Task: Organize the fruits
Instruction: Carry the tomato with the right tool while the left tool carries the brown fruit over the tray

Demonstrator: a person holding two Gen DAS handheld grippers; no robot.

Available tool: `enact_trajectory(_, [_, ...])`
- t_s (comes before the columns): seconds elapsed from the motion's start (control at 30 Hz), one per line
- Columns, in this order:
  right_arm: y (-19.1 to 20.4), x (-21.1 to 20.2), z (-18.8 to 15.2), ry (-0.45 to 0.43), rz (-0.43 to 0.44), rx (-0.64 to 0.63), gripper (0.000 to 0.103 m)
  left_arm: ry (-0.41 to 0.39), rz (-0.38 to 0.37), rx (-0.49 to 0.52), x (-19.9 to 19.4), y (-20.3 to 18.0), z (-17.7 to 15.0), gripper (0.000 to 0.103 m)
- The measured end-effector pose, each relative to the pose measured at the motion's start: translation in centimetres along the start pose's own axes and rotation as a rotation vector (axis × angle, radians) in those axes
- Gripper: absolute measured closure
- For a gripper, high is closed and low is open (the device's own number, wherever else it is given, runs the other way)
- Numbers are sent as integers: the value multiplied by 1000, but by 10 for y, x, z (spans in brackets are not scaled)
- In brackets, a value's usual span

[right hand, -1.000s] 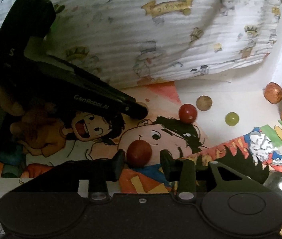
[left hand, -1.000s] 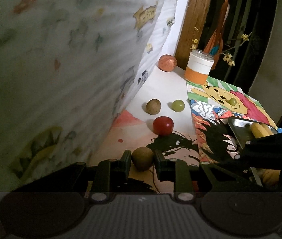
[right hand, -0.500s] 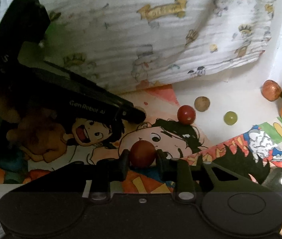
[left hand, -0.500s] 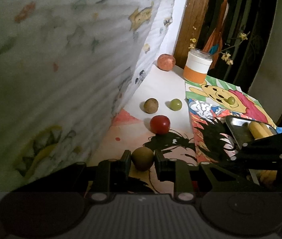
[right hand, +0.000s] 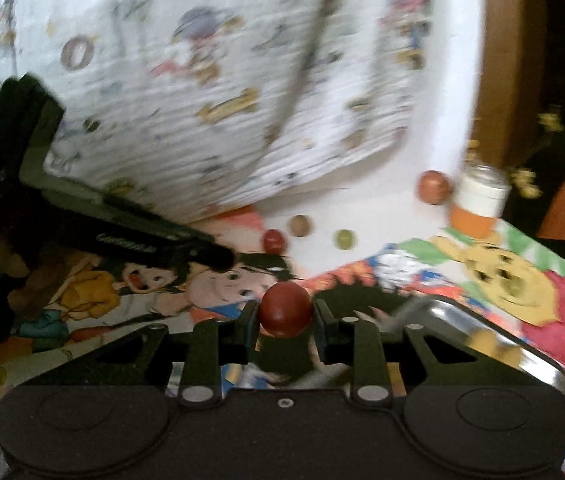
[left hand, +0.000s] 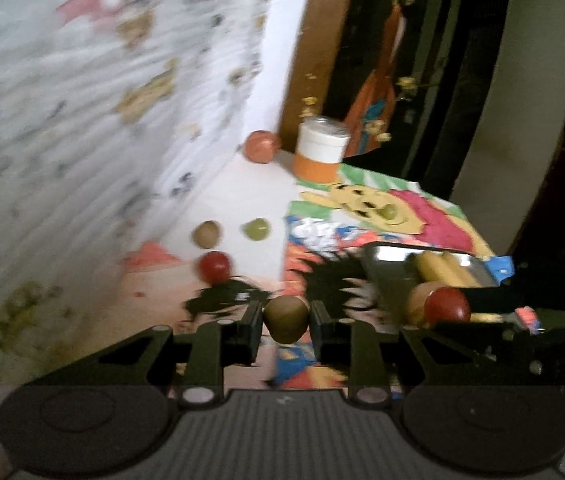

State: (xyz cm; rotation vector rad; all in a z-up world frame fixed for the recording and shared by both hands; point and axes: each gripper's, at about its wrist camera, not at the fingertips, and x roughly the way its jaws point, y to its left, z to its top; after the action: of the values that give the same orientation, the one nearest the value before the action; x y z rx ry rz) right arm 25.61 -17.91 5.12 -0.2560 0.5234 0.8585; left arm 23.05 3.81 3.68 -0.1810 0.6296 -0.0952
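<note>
White table [left hand: 238,196]: cartoon posters [left hand: 414,220], loose fruits [left hand: 206,234], steel tray [left hand: 390,264], orange-white jar [left hand: 320,150]

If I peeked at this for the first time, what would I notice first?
Probably the two fruits being pinched: the left claw grips a brown-green fruit, and the right claw grips a red fruit. Next, the shiny metal tray with yellow pieces, on the bright cartoon mat at the right.

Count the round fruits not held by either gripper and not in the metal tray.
5, all loose on the table: a red one, a brown one, a green one, a green one on the bear picture, and an orange-red one beside the jar. Others may be hidden.
</note>
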Motion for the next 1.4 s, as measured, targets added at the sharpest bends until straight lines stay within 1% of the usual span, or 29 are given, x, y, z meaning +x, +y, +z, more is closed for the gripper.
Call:
enact_trajectory(0.1, [-13, -23, -10, -15, -66, 30, 73, -15, -35, 11, -4, -20, -4, 75])
enact_trajectory(0.23, [-28, -44, -27, -14, -143, 75, 73, -27, -79, 16, -8, -49, -12, 75])
enact_trajectory(0.4, [-39, -59, -51, 4, -194, 123, 73, -23, -117, 18, -13, -79, -24, 75])
enact_trajectory(0.5, [-43, -61, -63, 11, -198, 148, 73, 0, -136, 29, -12, -93, -32, 75])
enact_trajectory(0.67, [-46, -55, -78, 35, -178, 176, 73, 43, -134, 65, -4, -110, -46, 75])
enact_trajectory(0.9, [-46, -43, -90, 76, -142, 188, 73, 99, -130, 77, 8, -118, -58, 75])
enact_trajectory(1.07, [-43, -38, -92, 96, -127, 177, 73, 117, -122, 93, 13, -121, -63, 75])
enact_trajectory(1.27, [-45, -33, -94, 109, -134, 184, 73, 136, -108, 96, 18, -120, -66, 75])
enact_trajectory(1.4, [-46, -32, -95, 114, -133, 191, 72, 132, -109, 99, 18, -120, -66, 74])
